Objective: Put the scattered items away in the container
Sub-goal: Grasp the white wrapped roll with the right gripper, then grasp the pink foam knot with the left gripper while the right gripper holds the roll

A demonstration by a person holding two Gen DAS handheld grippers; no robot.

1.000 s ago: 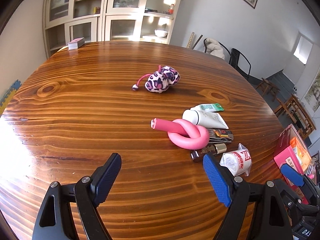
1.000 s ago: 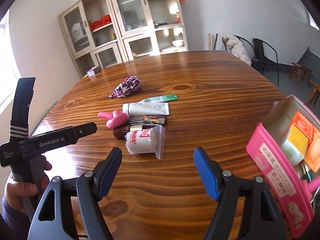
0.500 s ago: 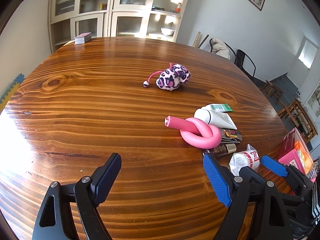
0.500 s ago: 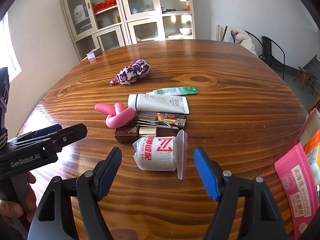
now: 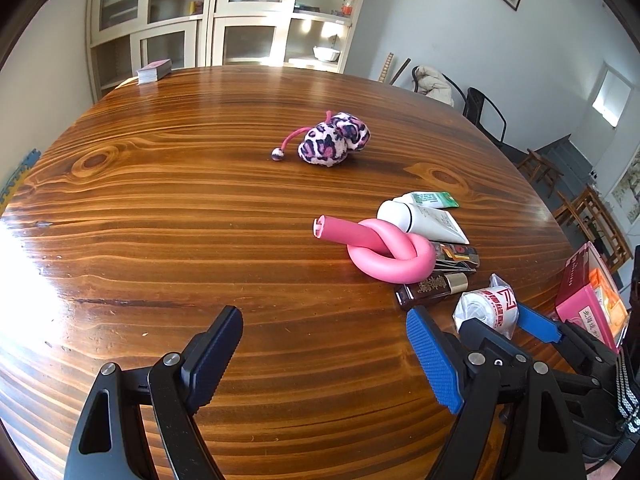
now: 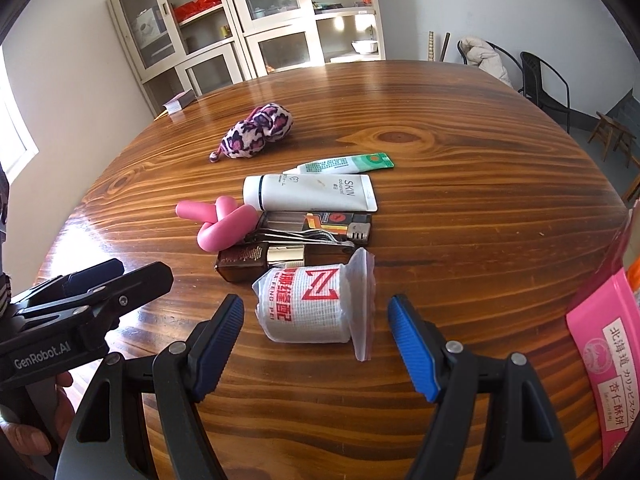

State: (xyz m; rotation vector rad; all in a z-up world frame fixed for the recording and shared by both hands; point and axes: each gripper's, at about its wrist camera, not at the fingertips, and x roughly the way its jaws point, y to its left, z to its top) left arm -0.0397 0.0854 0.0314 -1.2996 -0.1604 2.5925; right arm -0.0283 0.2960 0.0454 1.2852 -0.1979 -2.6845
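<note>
My left gripper (image 5: pixel 324 360) hangs with fingers spread over bare table (image 5: pixel 160 208), left of the bagged white roll (image 6: pixel 308 304). My right gripper (image 6: pixel 316 344) has fingers apart either side of that roll, not touching. Right of the roll stands the pink box (image 6: pixel 604 344).

Striped brown wood grain across the table (image 6: pixel 460 240). Pink and purple leopard spots on the plush pouch (image 6: pixel 256 130), plain pink on the knotted foam tube (image 5: pixel 386 250), white with red print on the bagged roll (image 6: pixel 308 300). Blue ribbed pads (image 6: pixel 412 348) on black gripper frames, bright pink on the box (image 6: pixel 600 344).
</note>
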